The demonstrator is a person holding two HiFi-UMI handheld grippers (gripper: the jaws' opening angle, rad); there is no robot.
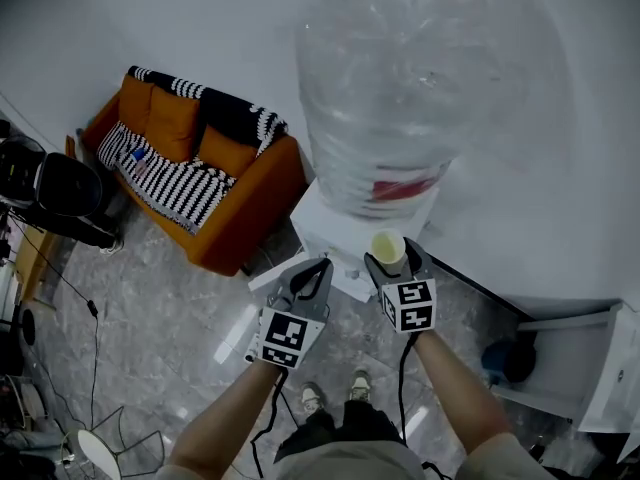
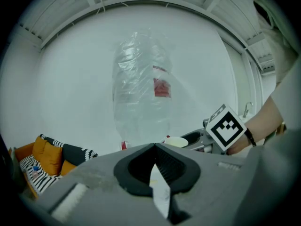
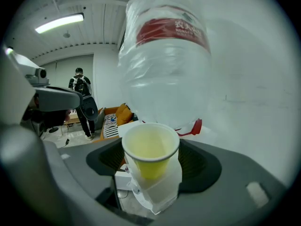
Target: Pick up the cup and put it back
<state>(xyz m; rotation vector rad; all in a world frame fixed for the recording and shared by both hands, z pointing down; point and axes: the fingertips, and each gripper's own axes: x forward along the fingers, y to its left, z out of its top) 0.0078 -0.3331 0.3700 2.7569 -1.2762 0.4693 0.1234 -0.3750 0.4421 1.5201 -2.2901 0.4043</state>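
Right gripper (image 1: 392,260) clasps the yellow cup (image 1: 388,245) upright, the water dispenser (image 1: 335,230) directly ahead of it. Left gripper (image 1: 312,271) is alongside, jaws together and empty.

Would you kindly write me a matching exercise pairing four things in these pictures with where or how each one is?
1. yellow paper cup
2. large clear plastic water bottle
3. orange sofa
4. left gripper

A. jaws shut, empty
B. draped with a black-and-white striped blanket
C. atop the white water dispenser
D. held in the right gripper

Pairs: 1-D, 2-C, 3-B, 4-A
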